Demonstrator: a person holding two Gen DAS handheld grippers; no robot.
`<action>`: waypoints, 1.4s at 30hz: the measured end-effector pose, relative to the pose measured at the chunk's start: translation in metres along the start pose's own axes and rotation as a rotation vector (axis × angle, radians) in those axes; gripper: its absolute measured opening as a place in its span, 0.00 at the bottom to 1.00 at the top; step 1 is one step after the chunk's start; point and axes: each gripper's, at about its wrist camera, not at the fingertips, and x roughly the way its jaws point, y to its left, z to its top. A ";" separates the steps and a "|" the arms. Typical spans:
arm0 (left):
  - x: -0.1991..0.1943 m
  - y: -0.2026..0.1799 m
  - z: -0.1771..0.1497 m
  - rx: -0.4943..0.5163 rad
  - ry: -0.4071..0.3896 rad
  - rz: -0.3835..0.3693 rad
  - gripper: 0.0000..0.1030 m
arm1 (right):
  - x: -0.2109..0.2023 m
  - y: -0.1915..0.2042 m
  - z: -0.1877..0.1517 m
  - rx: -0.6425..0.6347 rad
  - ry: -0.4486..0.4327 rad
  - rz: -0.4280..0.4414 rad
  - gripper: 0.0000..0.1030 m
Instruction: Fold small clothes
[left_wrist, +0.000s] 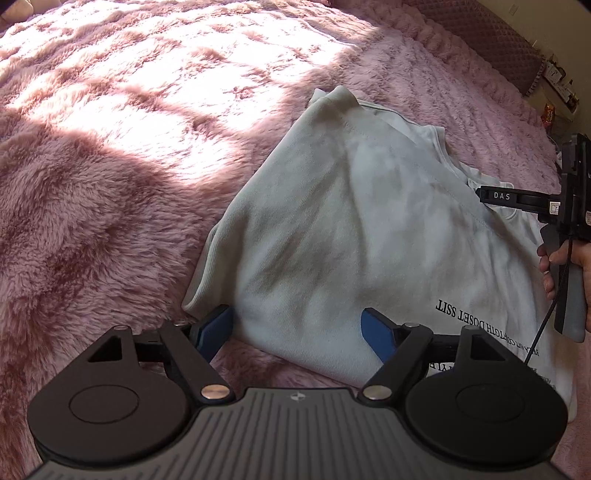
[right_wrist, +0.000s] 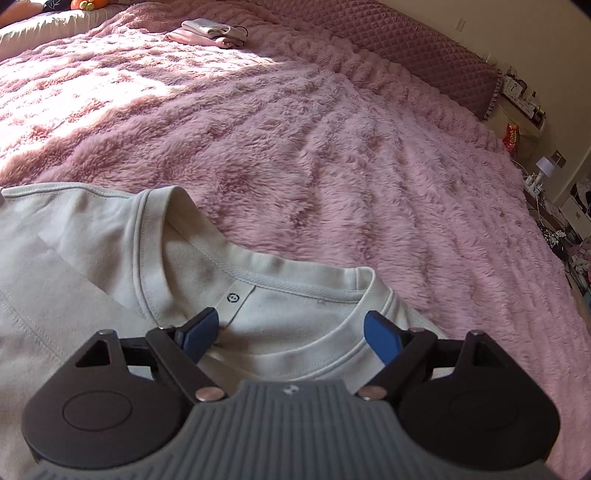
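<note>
On the fluffy pink blanket (right_wrist: 332, 155) lies the white shirt (left_wrist: 332, 221), soft and light. My left gripper (left_wrist: 297, 328) and right gripper (right_wrist: 291, 332) are both released; I would pinch the thick collar (right_wrist: 295, 284).

Sunlight falling in bright patches across fluffy pink blanket (right_wrist: 332, 147) covering bed. Quilted mauve headboard (right_wrist: 406, 48) running along cream wall (right_wrist: 535, 29). Small white lamp (right_wrist: 543, 166) standing beside bed, clutter nearby.
</note>
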 end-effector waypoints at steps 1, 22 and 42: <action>-0.003 0.002 -0.001 -0.016 0.001 -0.004 0.89 | -0.012 0.002 -0.008 -0.016 -0.003 0.010 0.79; -0.072 0.001 -0.048 -0.064 0.004 -0.072 0.89 | -0.190 0.053 -0.166 -0.202 -0.001 0.099 0.79; -0.079 0.041 -0.020 -0.085 -0.166 -0.228 0.87 | -0.234 0.081 -0.173 -0.191 -0.154 0.094 0.79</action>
